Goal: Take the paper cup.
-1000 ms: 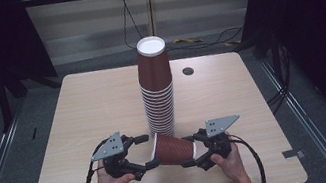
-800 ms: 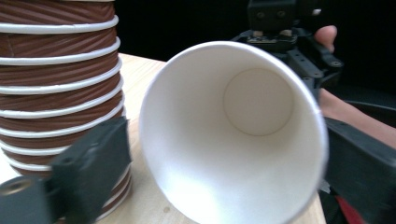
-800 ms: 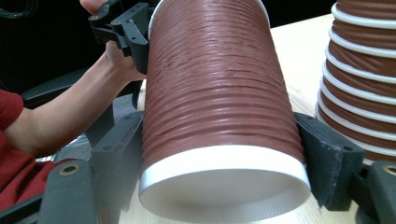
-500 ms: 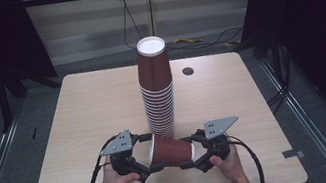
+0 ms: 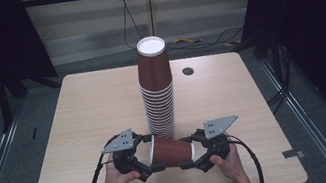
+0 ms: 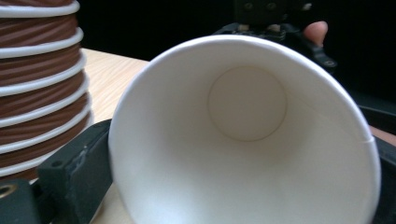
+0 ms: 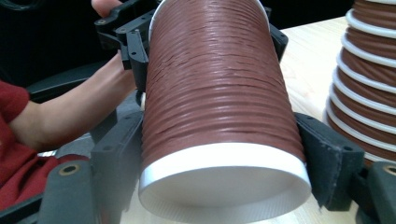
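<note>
A pale wood-grain bench (image 5: 94, 114) with rounded corners takes up the middle of the high view, with dark floor around it. A small dark round spot (image 5: 188, 71) sits on the bench surface toward the upper right of its top.

At the centre of the bench stands a tall stack of brown ribbed paper cups with white rims (image 5: 156, 92), set upside down so the white base of the top cup faces up. In the left gripper view the stack fills the upper left edge; in the right gripper view it rises along the right edge.

Just below the stack in the high view, near the lower middle of the frame, a single brown ribbed paper cup (image 5: 171, 151) lies on its side, held between the two tools. Its wide white mouth points to the left of the frame, its narrow base to the right.

The left gripper (image 5: 143, 160) has its black fingers (image 6: 74, 163) part-open around the cup's mouth end, pressing its rim on both sides. The right gripper (image 5: 198, 152) has its black fingers (image 7: 327, 158) likewise closed against the cup's base end, one at each side of the ribbed wall.
</note>
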Available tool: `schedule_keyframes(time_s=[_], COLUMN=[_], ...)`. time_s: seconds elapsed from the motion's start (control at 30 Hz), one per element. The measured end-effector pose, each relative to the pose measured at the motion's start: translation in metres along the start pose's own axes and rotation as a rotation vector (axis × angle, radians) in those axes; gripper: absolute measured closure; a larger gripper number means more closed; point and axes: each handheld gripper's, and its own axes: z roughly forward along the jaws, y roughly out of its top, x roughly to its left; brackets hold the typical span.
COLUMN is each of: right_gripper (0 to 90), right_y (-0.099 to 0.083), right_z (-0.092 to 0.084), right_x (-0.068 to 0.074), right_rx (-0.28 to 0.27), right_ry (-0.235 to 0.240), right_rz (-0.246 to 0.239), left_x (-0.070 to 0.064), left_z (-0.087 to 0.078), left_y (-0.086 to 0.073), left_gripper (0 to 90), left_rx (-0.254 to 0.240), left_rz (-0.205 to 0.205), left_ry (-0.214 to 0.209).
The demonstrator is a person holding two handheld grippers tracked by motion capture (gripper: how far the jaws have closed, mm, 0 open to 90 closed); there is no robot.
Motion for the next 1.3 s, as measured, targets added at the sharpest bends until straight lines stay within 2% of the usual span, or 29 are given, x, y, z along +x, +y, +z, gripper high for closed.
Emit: schedule_keyframes(time_s=[0.03,0.1,0.3,0.4,0.43,0.6,0.67,0.8,0.9,0.97,1.03,1.1,1.13,1.17,1.2,1.3], right_gripper=[23.5,23.5,23.5,23.1,22.4,19.3,15.0,13.7,13.5,14.0,13.8,14.0,13.9,13.9,13.8,13.8], right_y=[0.0,0.002,0.002,0.001,0.0,-0.001,-0.001,-0.003,-0.003,-0.004,-0.005,-0.005,-0.005,-0.005,-0.005,-0.005], right_z=[0.001,0.002,0.003,0.005,0.007,0.009,0.009,0.006,0.005,0.005,0.004,0.004,0.003,0.003,0.001,-0.003], right_x=[0.0,0.002,0.0,0.0,-0.001,-0.001,-0.001,-0.001,-0.001,-0.001,0.0,0.0,0.001,0.001,0.002,0.003], right_rx=[0.002,0.018,0.009,0.015,0.017,0.023,0.021,-0.016,-0.013,-0.03,-0.037,-0.044,-0.045,-0.045,-0.057,-0.081], right_ry=[0.01,-0.004,0.005,0.003,0.003,-0.027,-0.049,-0.073,-0.089,-0.094,-0.094,-0.129,-0.165,-0.165,-0.208,-0.228], right_rz=[-0.006,-0.013,-0.017,-0.015,-0.012,-0.011,-0.007,0.007,0.005,0.021,0.021,0.032,0.027,0.027,0.016,0.022], left_x=[0.0,0.0,-0.003,-0.005,-0.006,-0.005,-0.005,-0.002,-0.001,-0.001,-0.003,-0.003,-0.003,-0.003,-0.002,0.001], left_z=[0.0,0.001,-0.002,-0.002,-0.002,-0.003,-0.004,-0.008,-0.01,-0.014,-0.016,-0.019,-0.021,-0.023,-0.026,-0.033], left_y=[0.0,0.001,0.003,0.004,0.004,0.005,0.006,0.007,0.009,0.01,0.011,0.011,0.012,0.012,0.013,0.013], left_gripper=[3.6,3.5,5.3,5.9,6.3,6.6,6.6,6.6,6.6,6.6,6.6,6.6,6.5,6.5,6.5,6.5], left_rx=[-0.001,0.015,0.019,0.044,0.053,0.068,0.081,0.101,0.136,0.141,0.151,0.18,0.189,0.188,0.187,0.187], left_rz=[0.003,0.008,0.022,0.037,0.04,0.039,0.034,0.031,0.044,0.037,0.037,0.047,0.046,0.043,0.045,0.033], left_ry=[-0.012,0.006,0.02,0.034,0.069,0.064,0.082,0.103,0.136,0.124,0.138,0.168,0.172,0.173,0.18,0.202])
